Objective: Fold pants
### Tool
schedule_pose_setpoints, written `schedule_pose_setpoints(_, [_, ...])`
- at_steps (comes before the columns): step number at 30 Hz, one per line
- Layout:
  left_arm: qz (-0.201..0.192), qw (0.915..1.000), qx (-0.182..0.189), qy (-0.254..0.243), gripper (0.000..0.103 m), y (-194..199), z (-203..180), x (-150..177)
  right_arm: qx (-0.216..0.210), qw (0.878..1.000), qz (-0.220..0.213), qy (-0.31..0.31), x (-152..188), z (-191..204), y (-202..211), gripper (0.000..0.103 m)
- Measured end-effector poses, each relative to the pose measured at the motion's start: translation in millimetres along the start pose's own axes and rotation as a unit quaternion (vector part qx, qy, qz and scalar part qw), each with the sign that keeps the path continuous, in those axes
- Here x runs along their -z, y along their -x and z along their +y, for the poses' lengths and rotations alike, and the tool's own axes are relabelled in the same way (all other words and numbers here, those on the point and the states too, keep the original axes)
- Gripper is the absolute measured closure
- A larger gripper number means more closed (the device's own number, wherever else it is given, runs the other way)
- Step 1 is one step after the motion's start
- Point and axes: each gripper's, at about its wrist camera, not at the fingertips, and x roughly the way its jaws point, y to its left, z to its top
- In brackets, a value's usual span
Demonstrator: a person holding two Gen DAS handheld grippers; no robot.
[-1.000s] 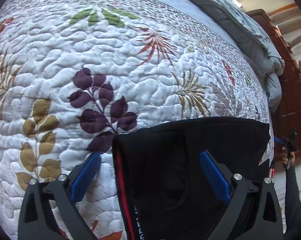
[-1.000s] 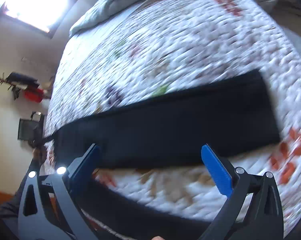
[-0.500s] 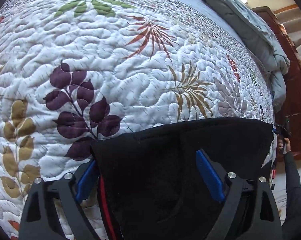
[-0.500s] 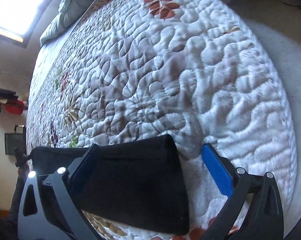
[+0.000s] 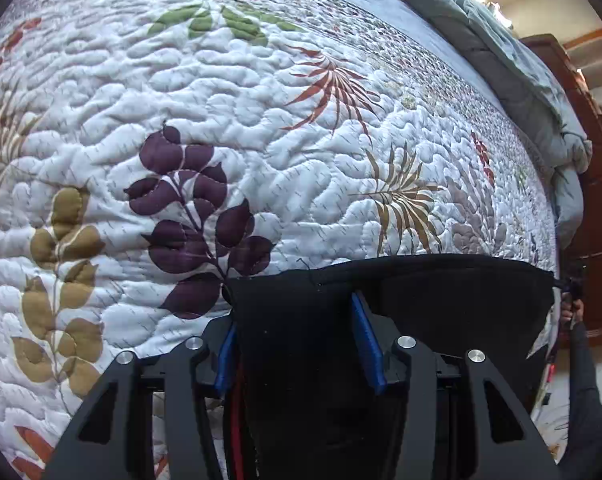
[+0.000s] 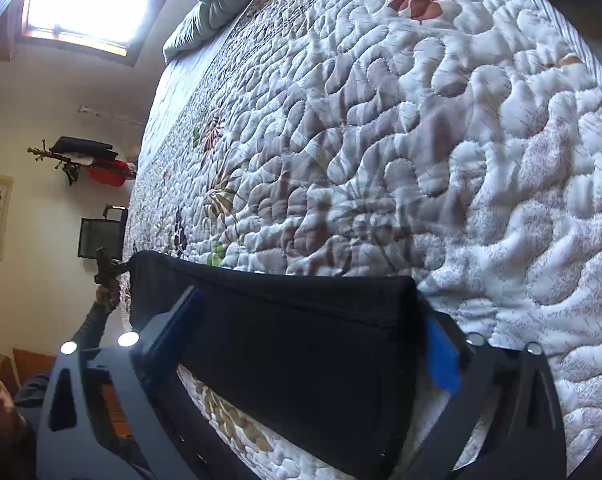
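Looking through both wrist cameras, I see the pants (image 5: 441, 300) stretched as one long black band across the quilt (image 5: 261, 120), with a gripper at each end. My left gripper (image 5: 295, 344) has its blue fingers (image 5: 365, 344) partly closed around one end, black cloth filling the gap between them and a red stripe (image 5: 239, 400) running along the left finger; I judge it is pinching the fabric, or a moment from doing so. My right gripper (image 6: 309, 344) straddles the other end, where the cloth finishes in a straight squared edge. Its fingers (image 6: 441, 356) stand wide, one on each side of the band, and I cannot tell whether they press the fabric or only bracket it.

As for progress, the pants look already doubled lengthwise, leg on leg, since the band is narrow and the edge in the right view shows stacked layers. That is my reading, not something I can confirm. What is left, I judge, is the crosswise folding: bringing one end over to the other, then halving again. Neither end has been lifted clear of the quilt yet, so that fold has not begun. A gray blanket (image 5: 521, 64) lies bunched at the far side of the bed.
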Motion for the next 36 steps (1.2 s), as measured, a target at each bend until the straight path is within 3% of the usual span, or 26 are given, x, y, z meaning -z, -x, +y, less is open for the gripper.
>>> schedule_pose_setpoints(1, [-0.001,1.0000,-0.007,-0.004,0.058,1,-3,1,0.011,1.000,-0.001,0.001,0,0,2,0.043])
schedule_pose_setpoints(2, [-0.001,1.0000,-0.008,-0.005,0.065,2,-5,3,0.008,1.000,0.001,-0.003,0,-1,3,0.080])
schedule_pose_setpoints(3, [-0.003,1.0000,-0.008,-0.004,0.068,5,-6,4,0.004,1.000,0.006,-0.004,-1,-1,0,0.085])
schedule_pose_setpoints(5, [-0.005,0.9999,-0.012,-0.005,0.079,9,-10,5,0.017,1.000,0.012,0.008,0,6,-1,0.086])
schedule_pose_setpoints(11, [-0.040,0.9990,-0.016,-0.013,0.087,42,-28,13,0.083,0.996,-0.022,0.036,6,40,21,0.088])
schedule_pose_setpoints(22, [-0.134,0.9878,0.028,-0.075,0.089,142,-86,66,0.182,0.974,-0.105,0.080,68,90,87,0.091])
schedule_pose_setpoints(28, [-0.155,0.9832,0.053,-0.080,0.089,163,-84,113,0.238,0.946,-0.196,0.100,133,94,109,0.094])
schedule_pose_setpoints(36, [-0.141,0.9851,0.038,-0.090,0.089,155,-71,195,0.322,0.903,-0.249,0.140,241,108,85,0.095])
